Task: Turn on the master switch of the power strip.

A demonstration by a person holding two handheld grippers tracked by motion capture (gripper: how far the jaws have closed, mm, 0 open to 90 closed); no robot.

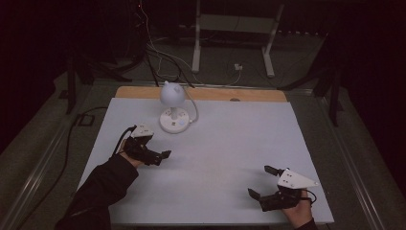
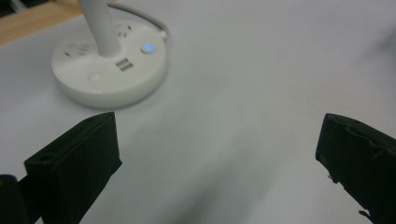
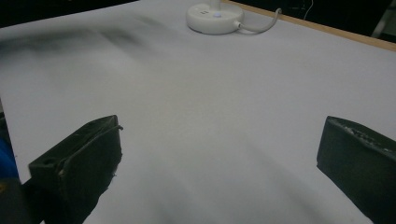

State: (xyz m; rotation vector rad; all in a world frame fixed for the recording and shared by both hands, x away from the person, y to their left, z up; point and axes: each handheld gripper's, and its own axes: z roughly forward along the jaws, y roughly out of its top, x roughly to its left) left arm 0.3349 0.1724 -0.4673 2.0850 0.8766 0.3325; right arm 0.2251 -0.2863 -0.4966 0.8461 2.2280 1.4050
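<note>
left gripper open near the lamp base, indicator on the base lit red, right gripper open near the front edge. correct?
Nearly. The indicator on the lamp base glows blue, not red, as the left gripper view shows. The left gripper and right gripper are open as stated.

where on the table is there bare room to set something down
The widest bare stretch of the table runs right of the lamp to the far right corner. The middle, between the left gripper and right gripper, is bare too. The far left is tighter, around the lamp base and its cord.
</note>
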